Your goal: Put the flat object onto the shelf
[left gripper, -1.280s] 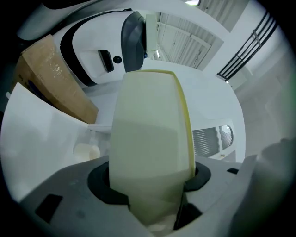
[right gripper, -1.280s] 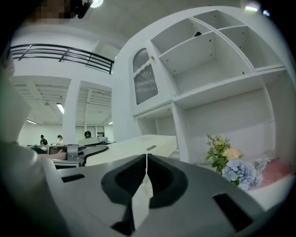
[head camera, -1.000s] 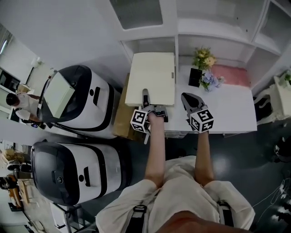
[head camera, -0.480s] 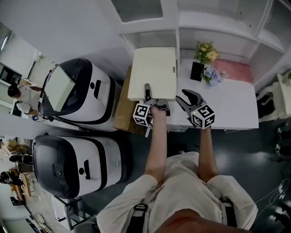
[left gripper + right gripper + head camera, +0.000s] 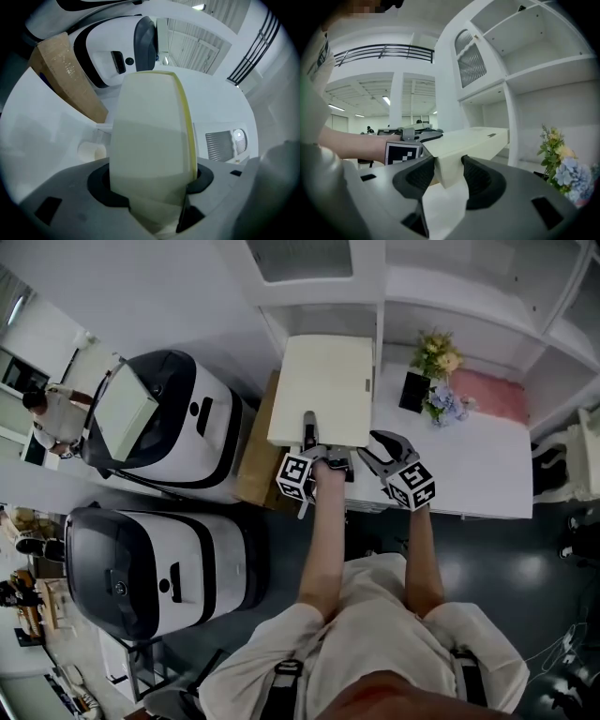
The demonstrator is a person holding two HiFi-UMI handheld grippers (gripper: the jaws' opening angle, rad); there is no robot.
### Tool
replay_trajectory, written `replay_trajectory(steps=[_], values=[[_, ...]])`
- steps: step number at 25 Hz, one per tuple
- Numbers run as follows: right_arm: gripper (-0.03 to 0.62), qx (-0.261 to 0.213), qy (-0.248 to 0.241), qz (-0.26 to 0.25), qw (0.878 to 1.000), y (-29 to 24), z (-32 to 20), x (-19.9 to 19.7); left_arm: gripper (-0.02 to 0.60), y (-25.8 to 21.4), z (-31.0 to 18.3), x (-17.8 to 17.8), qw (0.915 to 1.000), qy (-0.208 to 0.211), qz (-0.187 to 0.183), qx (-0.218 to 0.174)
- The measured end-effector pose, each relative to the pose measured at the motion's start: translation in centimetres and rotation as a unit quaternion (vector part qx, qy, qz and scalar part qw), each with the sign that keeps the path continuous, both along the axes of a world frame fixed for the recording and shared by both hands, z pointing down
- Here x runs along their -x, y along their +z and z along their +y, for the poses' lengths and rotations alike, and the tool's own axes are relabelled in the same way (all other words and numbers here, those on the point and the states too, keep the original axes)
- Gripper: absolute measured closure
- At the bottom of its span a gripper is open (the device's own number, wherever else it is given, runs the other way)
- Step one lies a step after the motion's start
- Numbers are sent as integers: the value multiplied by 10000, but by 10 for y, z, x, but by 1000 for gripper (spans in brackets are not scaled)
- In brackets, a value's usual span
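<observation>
The flat object is a cream box [image 5: 323, 390], held level over the left end of the white counter [image 5: 469, 465], below the white shelf unit [image 5: 422, 296]. My left gripper [image 5: 307, 432] is shut on the box's near edge; in the left gripper view the box [image 5: 150, 136] fills the gap between the jaws of my left gripper [image 5: 152, 180]. My right gripper [image 5: 375, 451] sits at the box's near right corner. Its jaws are opening, and the corner of the box [image 5: 464, 140] lies between the pads of my right gripper [image 5: 447, 173].
Flowers [image 5: 441, 362] and a small black item [image 5: 412, 390] stand on the counter beside a pink cloth [image 5: 492, 395]. Two white-and-black machines [image 5: 178, 437] [image 5: 150, 568] stand at the left. A brown cardboard piece [image 5: 255, 460] leans between them and the counter.
My right gripper has moved left to the box's near right corner and its jaws have spread from shut to wide. The left gripper keeps its hold on the box.
</observation>
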State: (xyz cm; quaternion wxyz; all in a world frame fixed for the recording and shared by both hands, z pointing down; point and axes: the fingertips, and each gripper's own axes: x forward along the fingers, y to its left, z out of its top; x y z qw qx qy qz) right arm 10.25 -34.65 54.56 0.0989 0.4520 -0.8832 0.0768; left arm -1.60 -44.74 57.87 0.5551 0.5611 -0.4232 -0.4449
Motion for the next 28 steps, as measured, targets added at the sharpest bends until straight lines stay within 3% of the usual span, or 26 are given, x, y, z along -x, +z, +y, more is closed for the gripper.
replay_trajectory(steps=[13, 28], values=[[345, 160, -16, 280, 9995, 4, -29, -4, 307, 5, -30, -7, 9999, 93, 93, -31], [347, 229, 374, 435, 9981, 5, -67, -19, 307, 4, -70, -24, 9997, 193, 101, -124]])
